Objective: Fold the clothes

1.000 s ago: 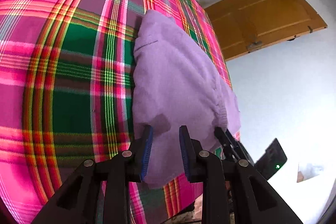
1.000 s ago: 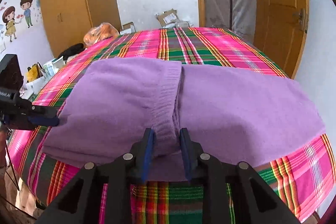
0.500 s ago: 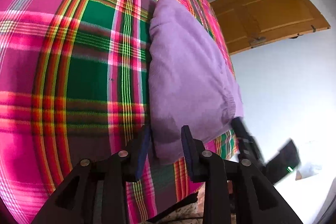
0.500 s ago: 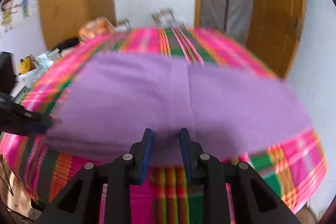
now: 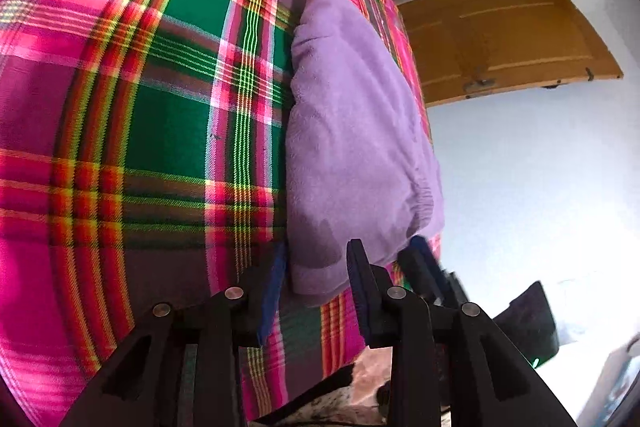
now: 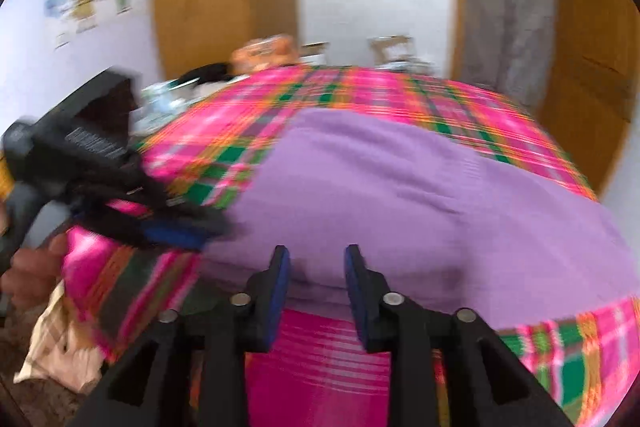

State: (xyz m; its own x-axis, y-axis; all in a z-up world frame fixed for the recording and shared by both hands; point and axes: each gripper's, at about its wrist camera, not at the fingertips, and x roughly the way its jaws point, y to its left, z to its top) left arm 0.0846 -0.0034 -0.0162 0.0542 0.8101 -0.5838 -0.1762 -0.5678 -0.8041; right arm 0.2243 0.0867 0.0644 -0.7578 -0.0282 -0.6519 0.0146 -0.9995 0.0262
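- The purple garment (image 5: 360, 147) lies folded in a compact stack at the near edge of the plaid bed (image 5: 140, 127).
- Our left gripper (image 5: 316, 279) and right gripper (image 6: 316, 275) both have fingers apart at the garment's near edge, gripping nothing.
- We judge the folding near complete, or between folds.

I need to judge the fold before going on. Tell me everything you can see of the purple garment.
The purple garment is soft, fleecy-looking lilac fabric, folded into a thick layered bundle lying flat on the plaid bedcover at its near edge. A gathered, elastic-looking hem shows at one corner. The left hand-held gripper straddles its corner, jaws open; the right hand-held gripper faces its near edge, jaws open. The right view is blurred.
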